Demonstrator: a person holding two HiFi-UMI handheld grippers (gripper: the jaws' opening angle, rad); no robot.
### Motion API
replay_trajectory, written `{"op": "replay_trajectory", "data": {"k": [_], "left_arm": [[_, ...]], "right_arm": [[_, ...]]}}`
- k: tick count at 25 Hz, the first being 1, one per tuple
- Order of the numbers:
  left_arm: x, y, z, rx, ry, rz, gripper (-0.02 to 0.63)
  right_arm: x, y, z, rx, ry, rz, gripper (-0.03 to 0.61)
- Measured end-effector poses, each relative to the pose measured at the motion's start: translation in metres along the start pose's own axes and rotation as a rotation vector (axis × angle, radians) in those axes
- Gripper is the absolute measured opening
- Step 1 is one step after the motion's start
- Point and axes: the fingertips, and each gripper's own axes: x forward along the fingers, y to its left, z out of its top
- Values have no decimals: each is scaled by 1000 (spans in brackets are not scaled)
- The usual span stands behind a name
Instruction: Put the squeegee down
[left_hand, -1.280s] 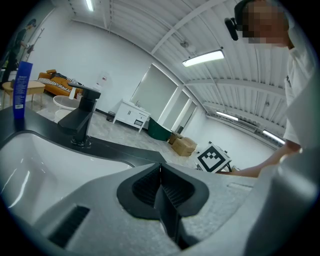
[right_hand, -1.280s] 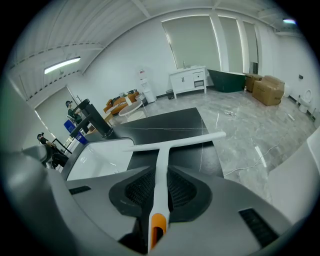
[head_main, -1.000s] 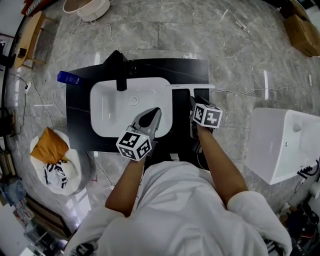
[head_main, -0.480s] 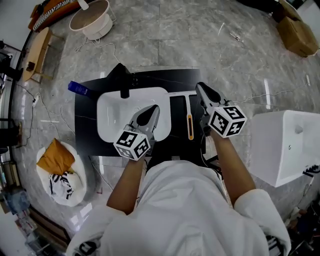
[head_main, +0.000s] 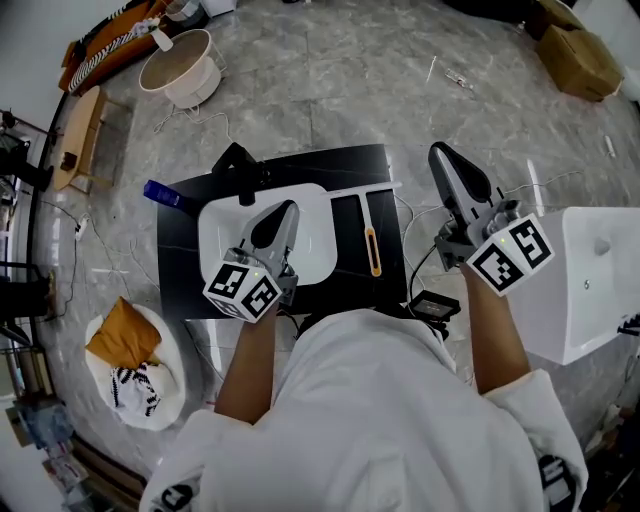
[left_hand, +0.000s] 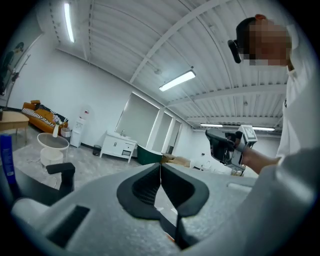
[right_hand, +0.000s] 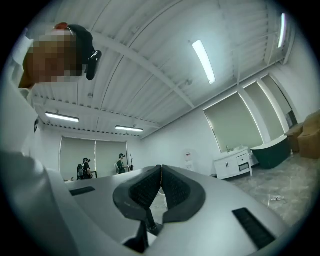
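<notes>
The squeegee (head_main: 370, 232) lies flat on the black table (head_main: 180, 290), at 3 o'clock from the white sink basin (head_main: 222, 240) and just beside its rim. Its white blade bar runs along the far edge of the table, and its orange grip points back toward the person. Neither gripper touches it.

The right gripper (head_main: 441, 152) is held off the table's right side, at about 2 o'clock from the squeegee and well apart from it. Its jaws are pressed together with nothing between them.

The left gripper (head_main: 284, 208) hangs over the right part of the basin, at 9 o'clock from the squeegee. Its jaws are also closed and empty.

A black faucet (head_main: 240, 165) stands at the basin's 12 o'clock, and a blue bottle (head_main: 162, 193) lies at its 10 o'clock.
</notes>
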Motion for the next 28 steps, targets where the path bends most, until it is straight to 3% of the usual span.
{"op": "replay_trajectory", "data": {"k": [5, 10, 16, 28], "left_arm": [[-12, -3, 27, 46, -46, 33, 17], [-26, 5, 44, 98, -51, 106, 17], [-34, 11, 51, 128, -56, 148, 17], [-29, 5, 41, 81, -54, 100, 17]], "right_arm": [[-27, -1, 5, -122, -8, -61, 15], [-39, -12, -18, -247, 69, -132, 15], [-40, -20, -46, -218, 114, -154, 15], [-38, -21, -56, -167, 126, -154, 15]]}}
